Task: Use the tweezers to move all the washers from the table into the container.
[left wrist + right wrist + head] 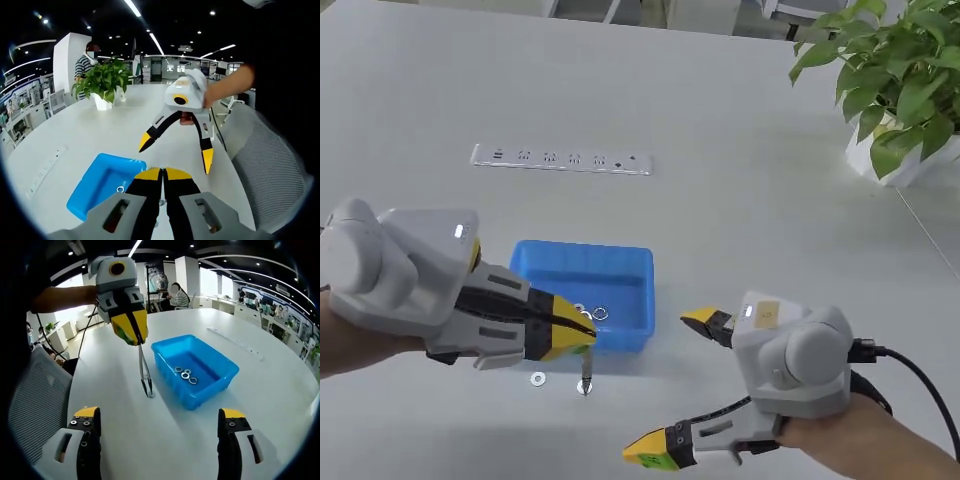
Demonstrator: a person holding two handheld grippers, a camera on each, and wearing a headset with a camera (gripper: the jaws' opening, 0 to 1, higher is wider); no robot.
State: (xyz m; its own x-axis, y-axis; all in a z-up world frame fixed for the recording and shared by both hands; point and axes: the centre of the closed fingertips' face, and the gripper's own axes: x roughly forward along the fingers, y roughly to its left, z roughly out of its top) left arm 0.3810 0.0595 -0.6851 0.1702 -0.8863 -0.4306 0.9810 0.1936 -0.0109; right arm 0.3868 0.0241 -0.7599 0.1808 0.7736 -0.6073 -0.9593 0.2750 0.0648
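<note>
Left gripper (pixel 570 338): its jaws are pressing tight together and squeezing the top of the tweezers (pixel 585 378).
Tweezers: they are pointing down, and their tips are touching the tabletop (pixel 740 200) just beside the bin's near wall, on the person's side.
Tweezer tips: something small is shining there, but I cannot tell if a washer is sitting between them.
Right gripper (pixel 672 388): its jaws are gaping wide and holding nothing. It is hanging over the tabletop to the right of the bin, near the person's edge.
Bin (pixel 582 248): it is blue and is sitting near the person's edge of the tabletop, between the two grippers.
Washers in bin (pixel 599 314): three are lying close together on the bin's floor.
Washer on tabletop (pixel 538 378): it is lying flat just left of the tweezer tips, outside the bin.
Power strip (pixel 560 160): it is lying flat past the bin, toward the far edge.
Plant (pixel 900 90): it is standing in a white pot by the right edge.
</note>
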